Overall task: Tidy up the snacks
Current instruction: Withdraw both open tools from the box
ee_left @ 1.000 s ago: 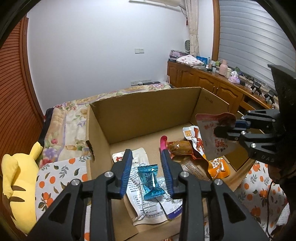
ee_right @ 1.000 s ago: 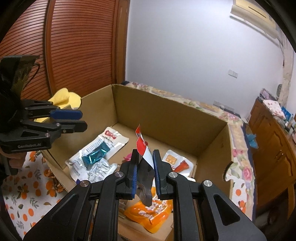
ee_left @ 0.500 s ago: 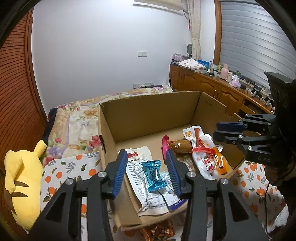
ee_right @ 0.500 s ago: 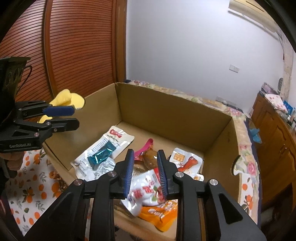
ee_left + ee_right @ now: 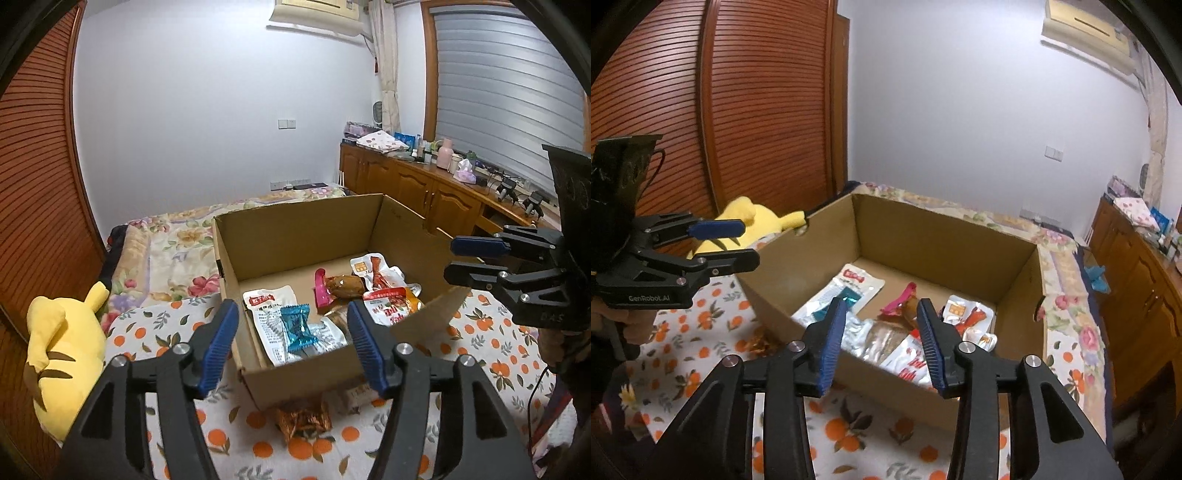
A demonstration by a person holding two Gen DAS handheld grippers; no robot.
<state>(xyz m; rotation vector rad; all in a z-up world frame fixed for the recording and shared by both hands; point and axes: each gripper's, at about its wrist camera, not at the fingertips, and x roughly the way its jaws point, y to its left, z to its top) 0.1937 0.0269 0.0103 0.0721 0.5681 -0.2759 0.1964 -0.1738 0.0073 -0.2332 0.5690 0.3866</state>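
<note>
An open cardboard box [image 5: 306, 232] [image 5: 934, 240] stands on the orange-print cloth and holds several snack packets: a blue candy [image 5: 297, 326], a white pouch [image 5: 269, 306], a red-and-white pouch [image 5: 388, 304] [image 5: 912, 365] and a brown snack with a pink end [image 5: 341, 286]. My left gripper [image 5: 291, 343] is open and empty, above the box's near wall. My right gripper [image 5: 881, 339] is open and empty, over the box's near edge. A brown foil snack [image 5: 303, 421] and a pale packet [image 5: 356, 395] lie on the cloth outside the box.
A yellow plush toy [image 5: 62, 347] [image 5: 753, 221] lies left of the box on the bed. A floral quilt [image 5: 173, 243] is behind. Wooden cabinets [image 5: 417, 188] with clutter run along the right wall. A slatted wooden door [image 5: 738, 110] is on the left.
My right gripper opened and dropped the red-and-white pouch into the box. Both grippers then drew back and up from the box, their jaws opening wider.
</note>
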